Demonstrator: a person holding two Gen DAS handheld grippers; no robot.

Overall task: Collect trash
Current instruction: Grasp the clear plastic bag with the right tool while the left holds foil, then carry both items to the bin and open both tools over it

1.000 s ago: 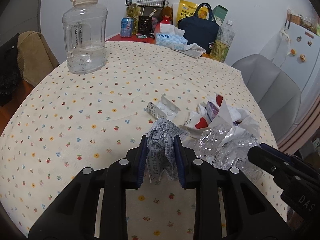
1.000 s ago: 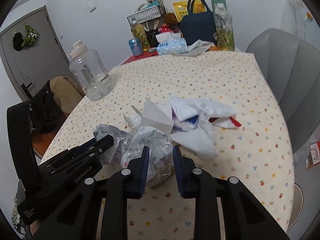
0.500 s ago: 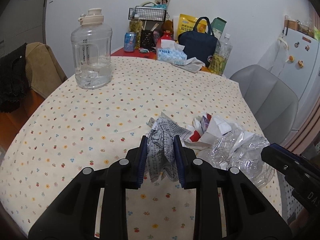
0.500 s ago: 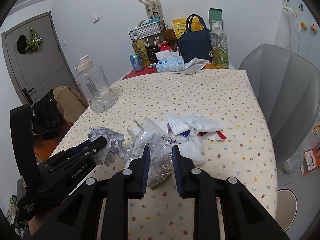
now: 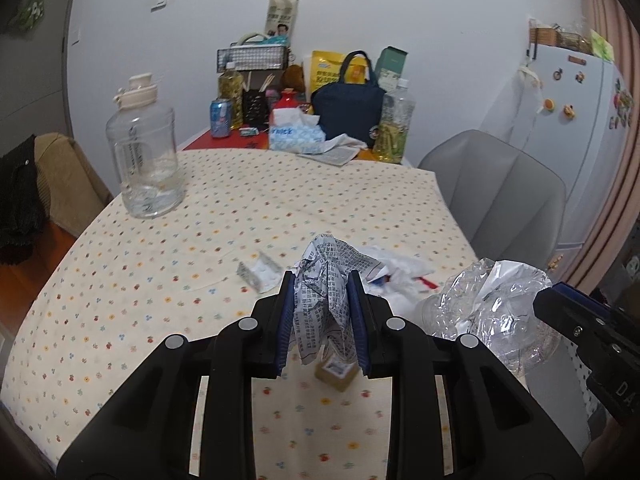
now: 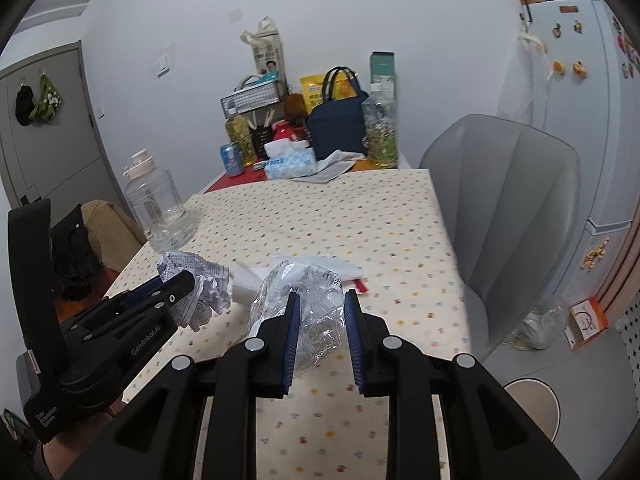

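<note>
**A:** What did each claw hold?

**B:** The left gripper was clamped on a crumpled printed paper, lifted clear of the table. At its three o'clock, the right gripper pinched a crushed clear plastic wrapper.

**A:** How would they handle?

**B:** Both looked light and soft; the plastic probably slippery, so best grasped mid-bunch where folds are thickest.
</note>
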